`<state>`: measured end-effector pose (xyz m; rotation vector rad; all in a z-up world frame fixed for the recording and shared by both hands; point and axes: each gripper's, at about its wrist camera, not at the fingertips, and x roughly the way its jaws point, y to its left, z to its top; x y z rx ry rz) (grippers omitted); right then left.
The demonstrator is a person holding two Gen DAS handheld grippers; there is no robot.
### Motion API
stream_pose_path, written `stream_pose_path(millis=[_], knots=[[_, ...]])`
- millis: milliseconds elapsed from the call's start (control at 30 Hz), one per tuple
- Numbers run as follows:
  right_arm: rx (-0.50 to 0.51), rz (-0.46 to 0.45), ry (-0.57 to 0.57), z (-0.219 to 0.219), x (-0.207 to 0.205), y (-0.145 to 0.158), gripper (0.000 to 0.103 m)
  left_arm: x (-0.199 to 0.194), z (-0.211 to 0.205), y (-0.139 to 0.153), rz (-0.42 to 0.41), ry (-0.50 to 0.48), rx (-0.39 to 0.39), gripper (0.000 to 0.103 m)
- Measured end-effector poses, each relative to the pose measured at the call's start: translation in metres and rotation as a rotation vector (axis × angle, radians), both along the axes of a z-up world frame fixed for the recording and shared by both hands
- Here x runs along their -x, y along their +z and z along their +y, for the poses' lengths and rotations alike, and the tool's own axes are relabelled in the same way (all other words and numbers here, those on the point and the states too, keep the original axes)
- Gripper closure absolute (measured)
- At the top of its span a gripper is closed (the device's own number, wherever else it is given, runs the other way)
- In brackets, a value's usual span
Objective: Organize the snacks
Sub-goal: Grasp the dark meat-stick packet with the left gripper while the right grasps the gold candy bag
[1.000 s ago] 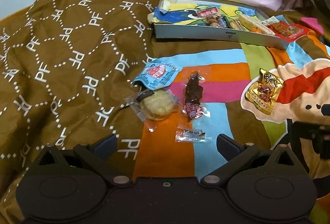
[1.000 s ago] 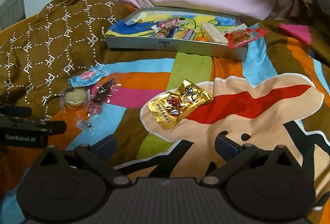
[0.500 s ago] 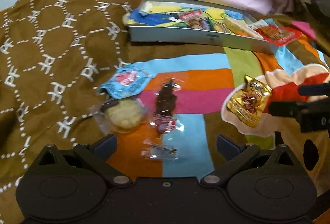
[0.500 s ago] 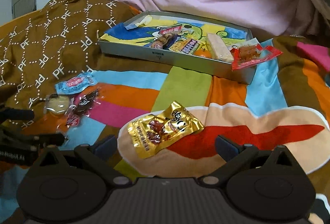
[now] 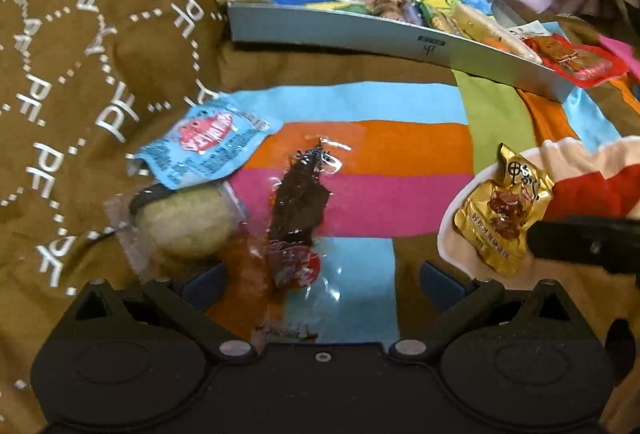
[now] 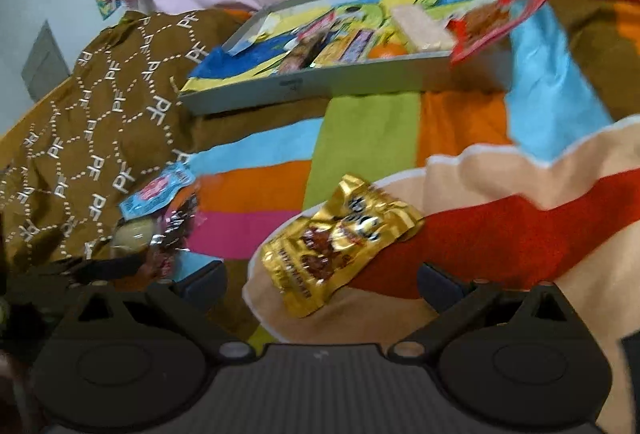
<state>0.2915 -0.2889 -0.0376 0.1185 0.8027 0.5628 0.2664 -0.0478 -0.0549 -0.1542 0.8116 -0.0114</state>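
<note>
1. Left wrist view: the left gripper [image 5: 322,280] has its jaws spread wide with nothing pinched. The dark jerky strip in its clear wrapper [image 5: 298,212] lies right in the gap, its red-labelled end between the fingertips, not touched by either as far as I can tell.
2. Just off the left finger sits the round pale cookie in clear wrap [image 5: 184,222], and ahead of that the blue packet [image 5: 206,146], overlapping the cookie's top edge.
3. Out past the right finger is the gold pouch [image 5: 502,214], with the other gripper's black body poking in beside it.
4. Straight ahead, well beyond the jaws, the grey tray [image 5: 360,34] holds several snacks; a red packet [image 5: 572,60] hangs over its right end.
5. Right wrist view (pretty blurry): the right gripper [image 6: 322,286] is also wide open and empty. The gold pouch [image 6: 340,242] lies on the blanket [image 6: 500,226] in the gap, a bit ahead of the tips, no contact visible.
6. The tray [image 6: 340,82] is far ahead.
</note>
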Motion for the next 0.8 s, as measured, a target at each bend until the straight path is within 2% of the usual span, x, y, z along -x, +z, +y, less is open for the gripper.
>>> stream_pose_path(millis=[167, 400, 467, 533, 667, 800], knots=[[-0.087, 0.042, 0.012, -0.004, -0.013, -0.006, 0.000, -0.015, -0.005, -0.001, 0.027, -0.053, -0.033, 0.001], [-0.160, 0.049, -0.048, -0.010, -0.028, -0.010, 0.000, -0.027, -0.009, -0.001, 0.031, -0.071, -0.062, 0.002], [-0.165, 0.032, -0.060, -0.008, -0.030, -0.010, 0.002, -0.028, -0.010, 0.000, 0.017, -0.065, -0.076, 0.008], [-0.158, 0.003, -0.057, -0.005, -0.029, -0.011, 0.007, -0.028, -0.010, 0.001, -0.005, -0.043, -0.100, 0.020], [-0.159, -0.012, -0.082, -0.006, -0.030, -0.010, 0.023, -0.025, -0.008, 0.003, -0.019, -0.025, -0.101, 0.028], [-0.158, 0.016, -0.100, -0.007, -0.030, -0.011, 0.026, -0.022, -0.005, 0.005, -0.019, -0.035, -0.081, 0.036]])
